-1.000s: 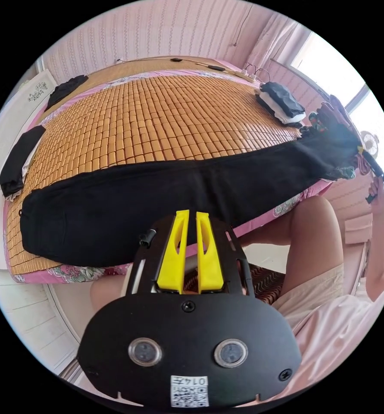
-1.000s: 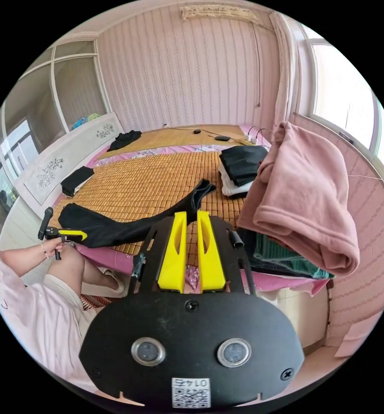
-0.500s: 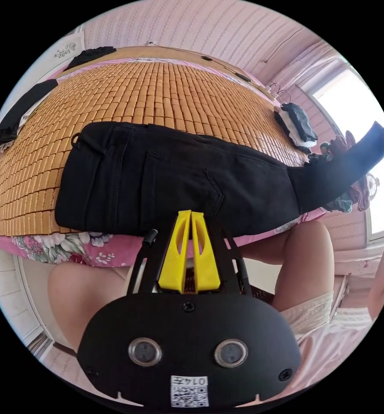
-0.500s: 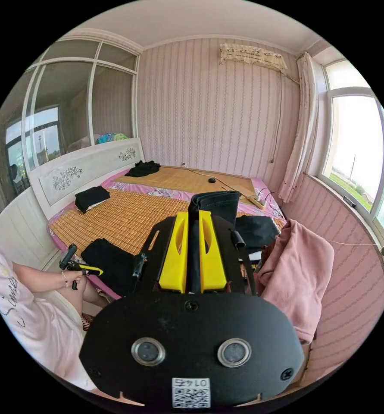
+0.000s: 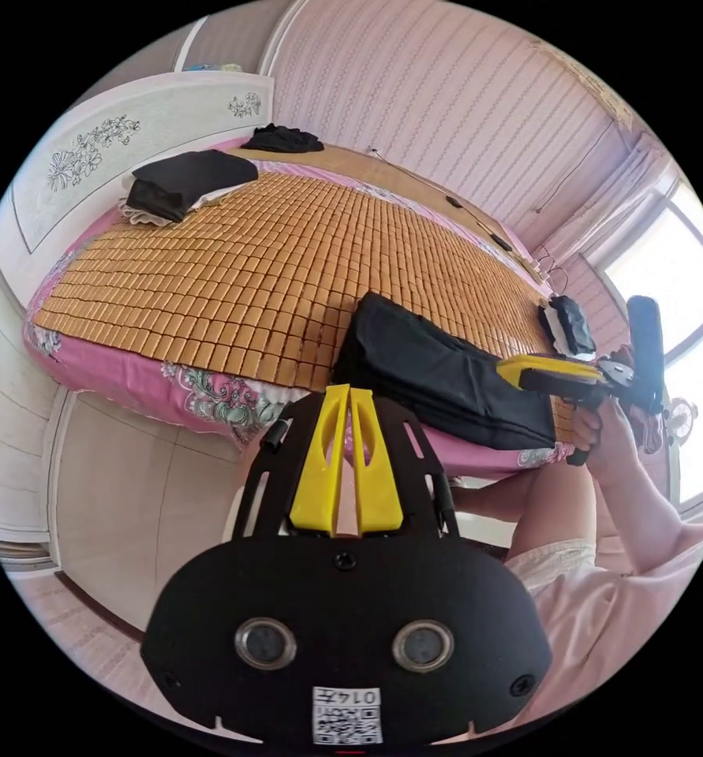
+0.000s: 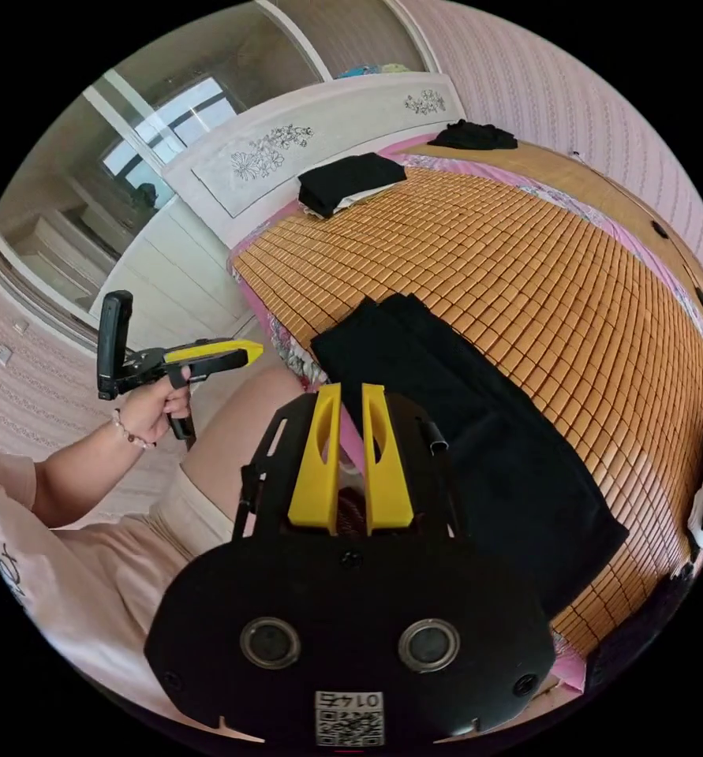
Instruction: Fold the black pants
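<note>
Black pants (image 6: 477, 441) lying folded, matte, at woven bamboo mat's (image 5: 272, 252) near edge, left gripper (image 5: 349, 398) nearly closed and empty, right gripper (image 6: 350, 394) gaping slightly, empty.

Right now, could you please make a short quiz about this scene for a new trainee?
1. True or false: the black pants hang in the air, off the bamboo mat.
2. What does the right gripper hold between its jaws? A) the pants B) nothing C) a pink towel
3. Fill in: in the left gripper view, the left gripper has its jaws nearly ____ together.

Key
1. False: they lie folded on the mat near the bed's edge.
2. B: a narrow empty gap separates the jaws.
3. closed, with nothing between them.
</note>
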A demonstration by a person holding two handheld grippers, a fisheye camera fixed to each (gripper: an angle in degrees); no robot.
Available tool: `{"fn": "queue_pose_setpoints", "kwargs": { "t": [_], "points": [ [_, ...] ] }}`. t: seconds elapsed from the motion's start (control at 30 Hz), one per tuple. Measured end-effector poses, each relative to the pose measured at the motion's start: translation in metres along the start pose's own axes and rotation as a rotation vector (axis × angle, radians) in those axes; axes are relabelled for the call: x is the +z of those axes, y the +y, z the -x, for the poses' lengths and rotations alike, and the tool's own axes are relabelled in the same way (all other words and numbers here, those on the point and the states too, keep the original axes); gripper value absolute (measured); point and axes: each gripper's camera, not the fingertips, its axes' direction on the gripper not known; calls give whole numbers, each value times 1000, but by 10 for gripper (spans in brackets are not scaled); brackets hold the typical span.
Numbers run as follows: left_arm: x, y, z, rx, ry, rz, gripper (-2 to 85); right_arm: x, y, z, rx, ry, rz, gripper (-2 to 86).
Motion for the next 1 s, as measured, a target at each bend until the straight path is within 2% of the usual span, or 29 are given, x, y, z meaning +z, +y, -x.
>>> {"fn": "queue_pose_setpoints", "kwargs": {
  "t": [0.13, 0.23, 0.33, 0.5, 0.67, 0.73, 0.8, 0.9, 1.0],
  "points": [
    [9, 5, -7, 24, 83, 26, -10, 20, 35, -39, 100, 61, 75, -3],
    [28, 3, -50, 183, 158, 53, -10, 30, 54, -69, 169, 139, 139, -5],
    [66, 3, -110, 325, 194, 159, -10, 53, 43, -91, 196, 160, 246, -4],
    [114, -5, -201, 470, 215, 203, -10, 96, -41, -87, 49, 279, 318, -4],
    [141, -5, -235, 552, 117, 203, -10, 181, -123, -94, -48, 438, 496, -5],
    [159, 6, -239, 579, 82, 262, -10, 209, -128, -98, -53, 450, 549, -7],
    [161, 15, -235, 559, 118, 212, -10, 219, -134, -98, -94, 468, 554, -8],
    [154, 8, -242, 491, 144, 261, -10, 226, -156, -105, -162, 379, 700, -8],
    [142, 12, -259, 535, 151, 181, -10, 218, -182, -119, -158, 410, 640, -7]
  ]
}}
